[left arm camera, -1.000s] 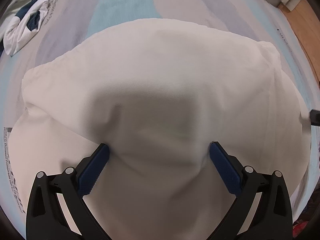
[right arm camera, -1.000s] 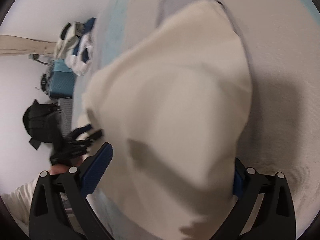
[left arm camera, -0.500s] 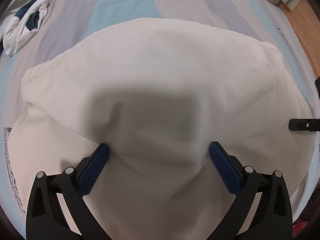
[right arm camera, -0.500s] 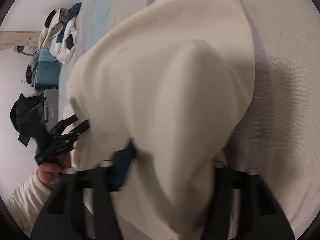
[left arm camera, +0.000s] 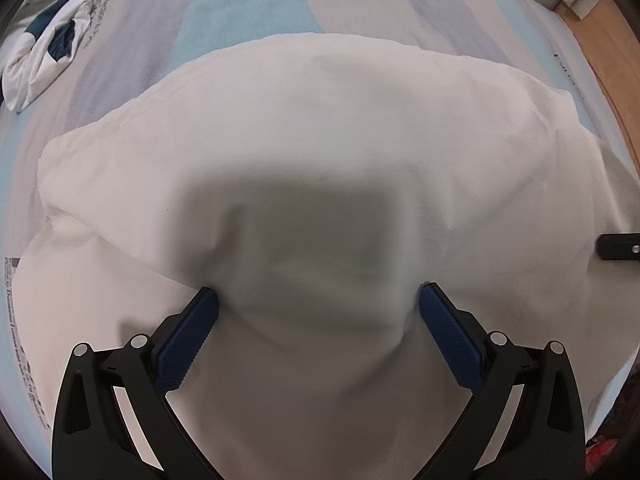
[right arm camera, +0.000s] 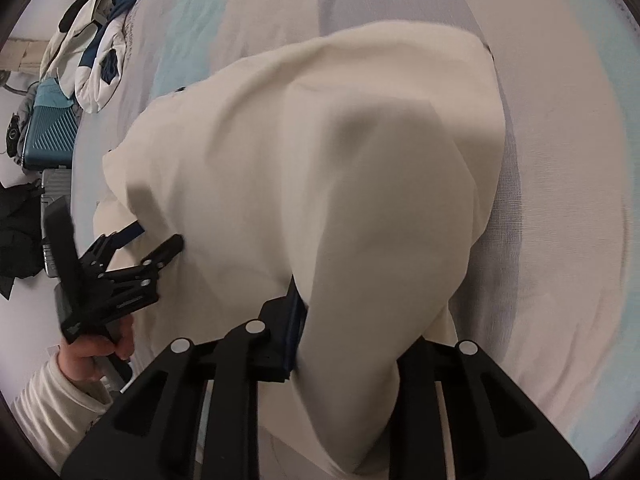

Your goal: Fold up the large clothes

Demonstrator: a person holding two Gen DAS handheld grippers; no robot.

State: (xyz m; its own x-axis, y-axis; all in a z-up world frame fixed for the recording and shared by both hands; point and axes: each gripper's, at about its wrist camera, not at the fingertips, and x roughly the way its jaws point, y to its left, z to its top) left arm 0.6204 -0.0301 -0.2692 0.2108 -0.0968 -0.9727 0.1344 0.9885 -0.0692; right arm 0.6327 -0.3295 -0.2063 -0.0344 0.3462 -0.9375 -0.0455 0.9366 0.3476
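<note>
Closing right tool [right arm camera: 352, 332] pinching cream garment [right arm camera: 320, 168], left tool [left arm camera: 319, 308] wide open

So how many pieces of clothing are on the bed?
2. The big white garment is spread in the middle of the bed; a crumpled white-and-navy one lies at the far left corner. More could be hidden outside the views.

Spread across the middle of the bed [left arm camera: 248, 4]: a large garment [left arm camera: 320, 128], one fold draped over another. Far back at the bed's left corner, a crumpled jacket [left arm camera: 44, 52]. Beyond that edge, on the floor, a suitcase [right arm camera: 50, 136].
</note>
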